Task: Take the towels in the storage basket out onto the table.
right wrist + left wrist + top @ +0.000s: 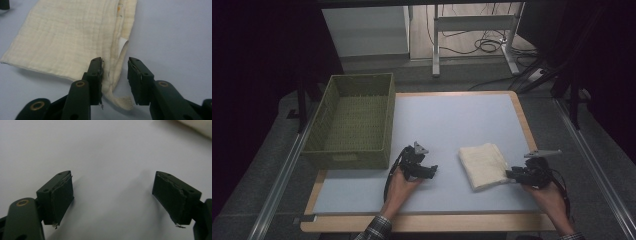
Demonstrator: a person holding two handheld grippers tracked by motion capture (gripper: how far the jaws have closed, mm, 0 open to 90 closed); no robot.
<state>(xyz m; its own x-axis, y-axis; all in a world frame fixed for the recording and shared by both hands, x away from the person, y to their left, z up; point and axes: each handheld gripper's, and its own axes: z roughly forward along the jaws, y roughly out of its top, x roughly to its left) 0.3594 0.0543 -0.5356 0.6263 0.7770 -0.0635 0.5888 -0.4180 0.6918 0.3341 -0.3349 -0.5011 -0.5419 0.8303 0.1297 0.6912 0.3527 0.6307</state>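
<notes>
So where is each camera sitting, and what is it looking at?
High view: sits above the person's side, looking forward and down on the pale blue table top with the green woven basket; both forearms and hands show, with the left gripper and the right gripper.
Left gripper view: rides on the left gripper, looking along its wide-apart jaws at bare table.
Right gripper view: rides on the right gripper, whose jaws straddle the hem of the folded cream cloth.
Shared: the high and right gripper views both show the cloth.
</notes>
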